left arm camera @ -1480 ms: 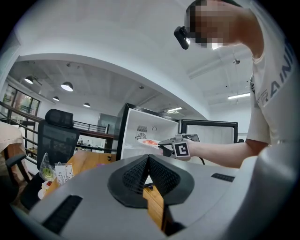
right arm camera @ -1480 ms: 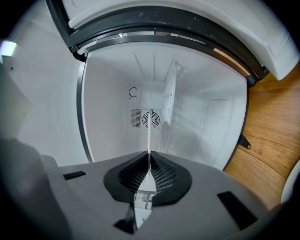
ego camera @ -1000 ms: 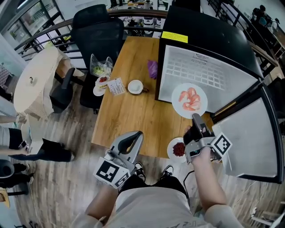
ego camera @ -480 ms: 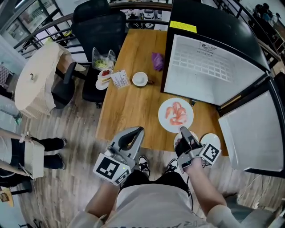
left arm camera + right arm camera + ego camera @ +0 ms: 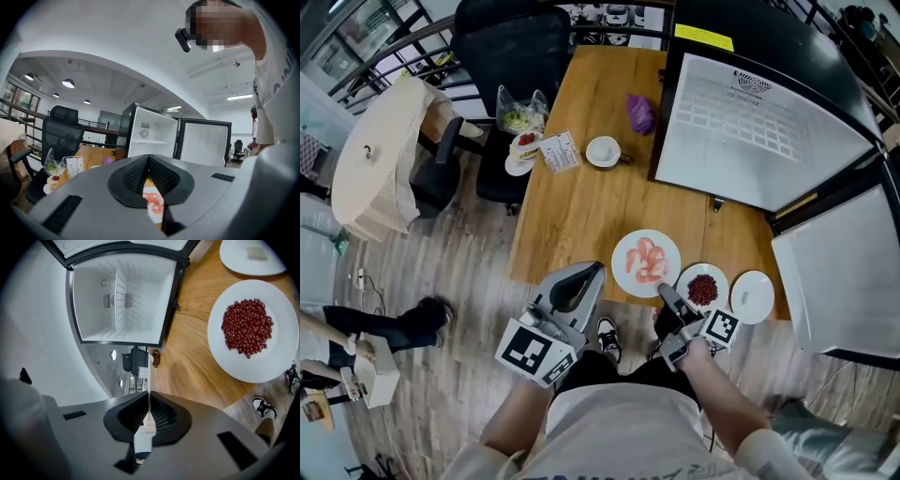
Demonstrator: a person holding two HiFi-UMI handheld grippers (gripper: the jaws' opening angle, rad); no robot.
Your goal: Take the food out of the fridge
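Shrimp plate (image 5: 620,255): out of the fridge (image 5: 750,122), at the table's (image 5: 572,216) near edge; whether it rests there is unclear.
Bean plate (image 5: 721,278) and third plate (image 5: 766,286): beside it, near right corner.
Fridge: door open, shelves look bare; task appears almost complete.
Right gripper (image 5: 666,295): clamped on the shrimp plate's rim.
Left gripper (image 5: 592,272): jaws together, empty.
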